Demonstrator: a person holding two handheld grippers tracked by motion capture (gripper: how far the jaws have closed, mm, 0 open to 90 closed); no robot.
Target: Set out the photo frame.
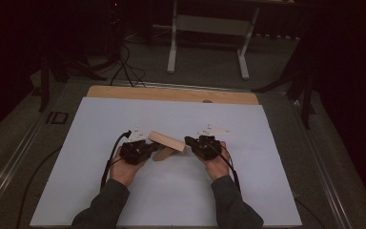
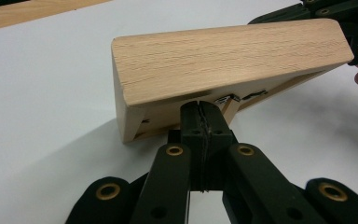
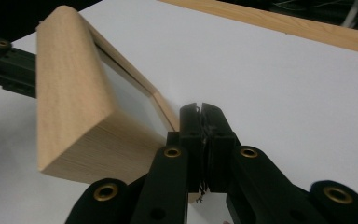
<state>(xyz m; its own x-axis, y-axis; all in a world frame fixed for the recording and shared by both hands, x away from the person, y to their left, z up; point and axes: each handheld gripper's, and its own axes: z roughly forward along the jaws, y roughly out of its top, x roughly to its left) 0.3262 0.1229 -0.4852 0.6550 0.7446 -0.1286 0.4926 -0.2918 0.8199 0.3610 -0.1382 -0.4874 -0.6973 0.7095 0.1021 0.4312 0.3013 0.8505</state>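
Wooden block [image 1: 167, 141]: light, wedge-like piece, middle of my white desk [image 1: 171, 195], one end tipped up, lying between the two tools.
Block underside: in the left gripper view I see a recessed frame and dark marks I cannot read under the block [image 2: 223, 56].
Left tool [image 1: 148, 149]: jaws pressed together, nothing between them; tips sit at the lower edge of the block's near end. Whether they touch the wood I cannot tell.
Right tool [image 1: 189, 141]: jaws likewise closed flat on each other, empty; tips just beside the block's other end [image 3: 74, 116], at its frame edge.
Hands: my left hand [image 1: 124, 168] and right hand [image 1: 215, 164] come in from the bottom, dark sleeves.
Desk: white sheet over a wood board [image 1: 171, 94], its far strip bare.
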